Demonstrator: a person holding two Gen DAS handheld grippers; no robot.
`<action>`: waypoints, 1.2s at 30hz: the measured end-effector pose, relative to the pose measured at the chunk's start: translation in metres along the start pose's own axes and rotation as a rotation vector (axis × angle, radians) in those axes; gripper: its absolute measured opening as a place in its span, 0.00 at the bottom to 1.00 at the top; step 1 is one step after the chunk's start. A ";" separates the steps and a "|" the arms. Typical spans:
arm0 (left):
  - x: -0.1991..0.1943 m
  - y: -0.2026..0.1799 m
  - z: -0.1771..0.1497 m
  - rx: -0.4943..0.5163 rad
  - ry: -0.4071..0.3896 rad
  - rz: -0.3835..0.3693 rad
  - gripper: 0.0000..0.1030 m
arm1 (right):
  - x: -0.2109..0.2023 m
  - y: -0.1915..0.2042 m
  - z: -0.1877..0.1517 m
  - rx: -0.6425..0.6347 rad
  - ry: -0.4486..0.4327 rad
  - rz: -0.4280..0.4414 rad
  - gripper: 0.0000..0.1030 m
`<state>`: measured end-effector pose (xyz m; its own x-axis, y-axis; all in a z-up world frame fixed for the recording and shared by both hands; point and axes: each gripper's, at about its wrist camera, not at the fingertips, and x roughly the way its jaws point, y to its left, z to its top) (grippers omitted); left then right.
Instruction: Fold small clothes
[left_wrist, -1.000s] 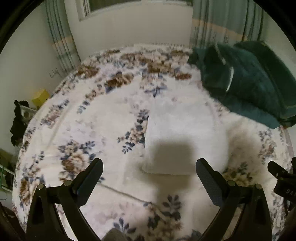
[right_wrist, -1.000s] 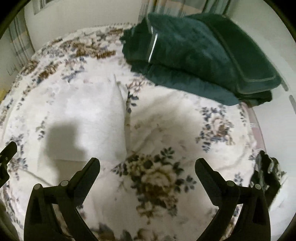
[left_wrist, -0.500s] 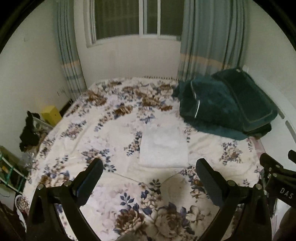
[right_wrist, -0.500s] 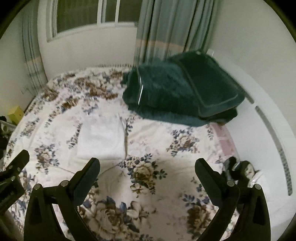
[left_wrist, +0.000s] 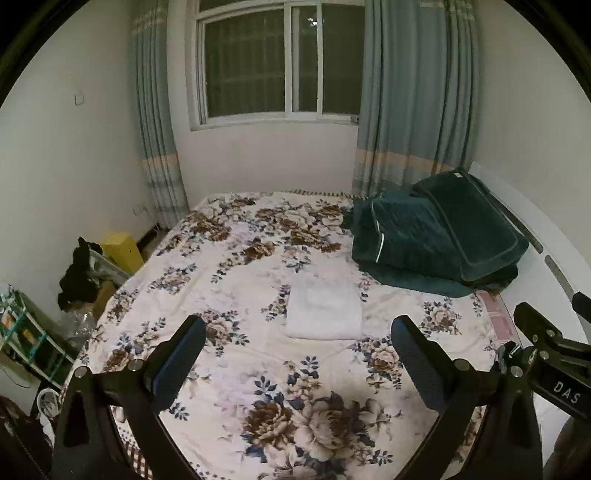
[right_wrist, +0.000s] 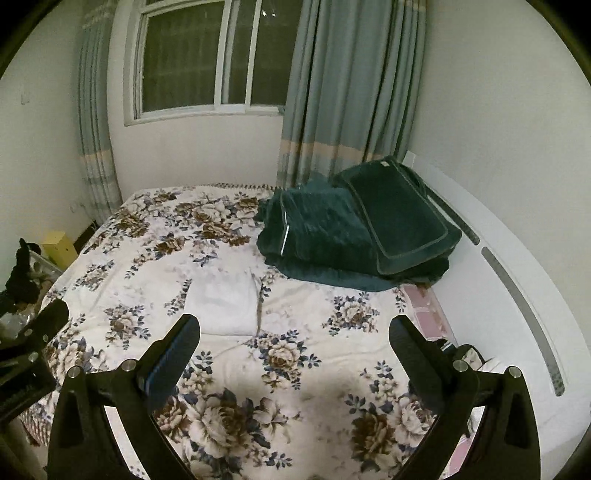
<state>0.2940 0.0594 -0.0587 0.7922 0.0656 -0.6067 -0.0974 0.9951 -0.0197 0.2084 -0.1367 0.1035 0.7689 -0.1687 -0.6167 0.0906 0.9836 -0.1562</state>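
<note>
Two fisheye views look down a bed covered by a floral bedspread toward a window with blue-grey curtains.

In the left wrist view, a small white garment lies just right of the frame's centre. It is already folded into a neat, flat rectangle, squared to the bed, probably so it holds its shape. The left gripper fills the bottom of the frame with its jaws spread wide, holding nothing and well apart from the garment. The tip of the other tool pokes in at the lower right edge.

In the right wrist view, the same folded white garment sits left of centre. The right gripper at the bottom edge is likewise spread wide and empty, raised clear of the bedding.

A heap of dark green bedding rests in the upper right, against the white headboard, apparently pushed aside to free a folding area.

The fold looks complete, with both tools clear of the cloth.
</note>
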 end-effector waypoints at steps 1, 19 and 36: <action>-0.006 0.001 0.000 -0.001 -0.008 0.008 0.99 | -0.004 -0.001 -0.001 -0.001 -0.003 0.002 1.00; -0.050 -0.004 0.006 -0.004 0.025 0.044 0.99 | -0.048 -0.024 0.018 -0.024 0.007 0.062 1.00; -0.062 -0.005 0.010 -0.001 0.021 0.025 0.99 | -0.059 -0.018 0.027 -0.029 -0.003 0.074 1.00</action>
<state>0.2513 0.0511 -0.0132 0.7765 0.0887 -0.6239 -0.1174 0.9931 -0.0049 0.1785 -0.1428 0.1635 0.7745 -0.0950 -0.6253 0.0147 0.9911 -0.1323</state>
